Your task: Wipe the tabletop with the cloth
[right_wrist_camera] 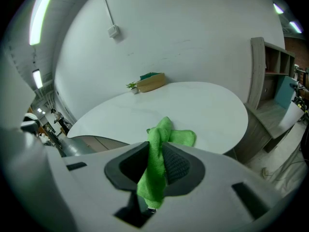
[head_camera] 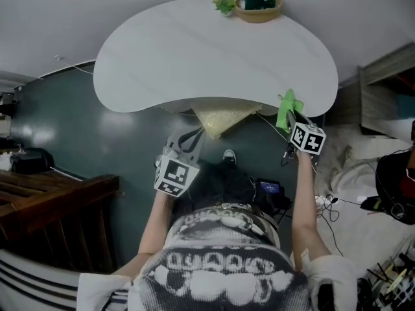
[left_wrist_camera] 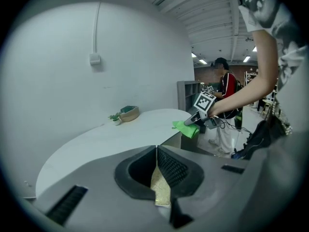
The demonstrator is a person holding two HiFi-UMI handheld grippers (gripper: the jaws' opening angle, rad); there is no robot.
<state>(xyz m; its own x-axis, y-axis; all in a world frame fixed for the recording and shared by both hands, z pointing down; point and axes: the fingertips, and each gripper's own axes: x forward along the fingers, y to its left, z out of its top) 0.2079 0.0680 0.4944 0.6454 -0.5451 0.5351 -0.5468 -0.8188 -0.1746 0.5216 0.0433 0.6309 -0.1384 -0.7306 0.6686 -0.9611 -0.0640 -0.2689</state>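
The white kidney-shaped tabletop (head_camera: pixel 194 57) fills the upper head view. Below its near edge my left gripper (head_camera: pixel 196 133) is shut on a yellowish cloth (head_camera: pixel 222 119) that hangs under the table's rim. In the left gripper view that yellowish cloth (left_wrist_camera: pixel 161 187) is pinched between the closed jaws of the left gripper (left_wrist_camera: pixel 157 151). My right gripper (head_camera: pixel 290 117) is shut on a green cloth (head_camera: pixel 286 107) at the table's near right edge. In the right gripper view the green cloth (right_wrist_camera: pixel 157 168) runs through the right gripper (right_wrist_camera: pixel 155 149), and its free end lies on the tabletop (right_wrist_camera: pixel 193 110).
A woven basket (head_camera: pixel 258 6) with a dark green item and a small plant (head_camera: pixel 225 5) sit at the table's far edge. Dark wooden furniture (head_camera: pixel 58 193) stands at the left, a shelf unit (head_camera: pixel 382 76) at the right. Cables lie on the floor (head_camera: pixel 337 206). A person (left_wrist_camera: pixel 226 95) stands farther off.
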